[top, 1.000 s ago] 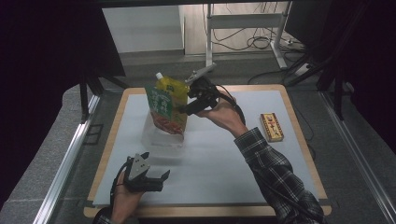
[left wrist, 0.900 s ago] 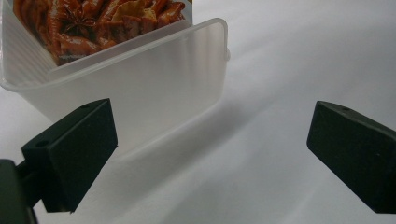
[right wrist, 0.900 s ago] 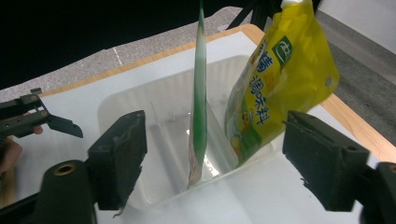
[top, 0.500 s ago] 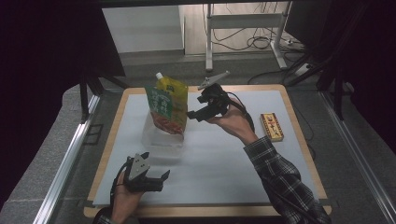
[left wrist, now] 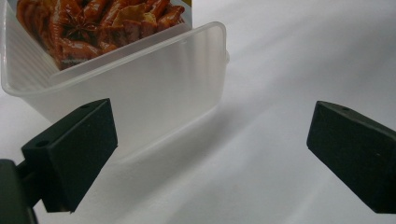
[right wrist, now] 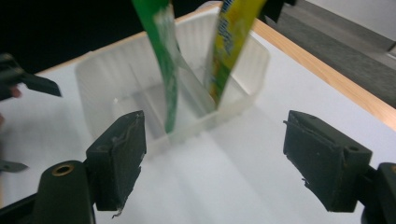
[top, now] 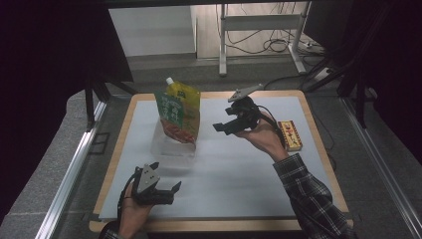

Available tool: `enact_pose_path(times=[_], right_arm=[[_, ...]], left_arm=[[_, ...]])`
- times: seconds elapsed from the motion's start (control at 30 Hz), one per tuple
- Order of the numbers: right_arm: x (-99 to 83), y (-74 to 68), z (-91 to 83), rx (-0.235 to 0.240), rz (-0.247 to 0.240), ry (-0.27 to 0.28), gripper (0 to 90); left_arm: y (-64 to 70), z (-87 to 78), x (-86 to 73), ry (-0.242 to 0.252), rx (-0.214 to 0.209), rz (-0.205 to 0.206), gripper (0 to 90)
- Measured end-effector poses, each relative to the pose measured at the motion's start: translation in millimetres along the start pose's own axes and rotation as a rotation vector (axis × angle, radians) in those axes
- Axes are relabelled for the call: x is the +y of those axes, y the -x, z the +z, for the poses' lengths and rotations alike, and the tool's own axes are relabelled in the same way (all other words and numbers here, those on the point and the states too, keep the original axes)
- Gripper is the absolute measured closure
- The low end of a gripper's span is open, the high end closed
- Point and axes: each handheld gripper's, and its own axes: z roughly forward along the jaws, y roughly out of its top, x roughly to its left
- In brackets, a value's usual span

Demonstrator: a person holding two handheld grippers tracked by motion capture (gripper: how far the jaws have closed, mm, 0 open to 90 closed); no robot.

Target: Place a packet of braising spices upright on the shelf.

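Note:
A clear plastic tub stands on the white mat left of centre. A green packet and a yellow spouted pouch stand upright in it. In the right gripper view the tub holds the green packet and the yellow pouch edge-on. My right gripper is open, right of the tub and apart from it, with nothing between its jaws. My left gripper is open near the front edge, pointing toward the tub, which shows the packet's printed food picture.
A small red and yellow box lies at the right of the mat, behind my right hand. The mat sits on a wooden-edged table. Metal rails run along both sides and a desk frame stands behind.
My right gripper has let go of the packets at the tub and drawn back to the right, open. The left gripper has stayed still.

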Motion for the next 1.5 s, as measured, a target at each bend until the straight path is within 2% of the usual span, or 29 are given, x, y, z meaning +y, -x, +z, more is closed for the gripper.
enact_pose_path(times=[0.37,0.63,0.83,0.97,1.23,1.5], right_arm=[[-31.4,23.0,-21.1,-0.094,0.017,0.004,23.4],[-59.2,41.6,-36.4,-0.182,0.038,-0.029,27.3],[-80.1,57.3,-48.1,-0.234,0.108,-0.039,27.6],[-94.5,69.4,-54.8,-0.273,0.167,-0.038,24.4],[-125.9,89.3,-62.1,-0.387,0.213,-0.045,18.5],[-153.2,103.9,-60.0,-0.457,0.269,-0.051,16.4]], left_arm=[[0.3,0.1,-0.1,-0.002,0.004,0.0,1.2],[0.5,0.1,0.0,-0.003,0.007,0.004,1.2],[0.8,0.3,-0.1,-0.004,0.008,0.003,1.2],[0.8,0.3,0.0,-0.005,0.008,0.005,1.2],[0.9,0.4,-0.1,-0.006,0.008,0.007,1.2],[0.8,0.5,-0.2,-0.006,0.007,0.007,1.3]])
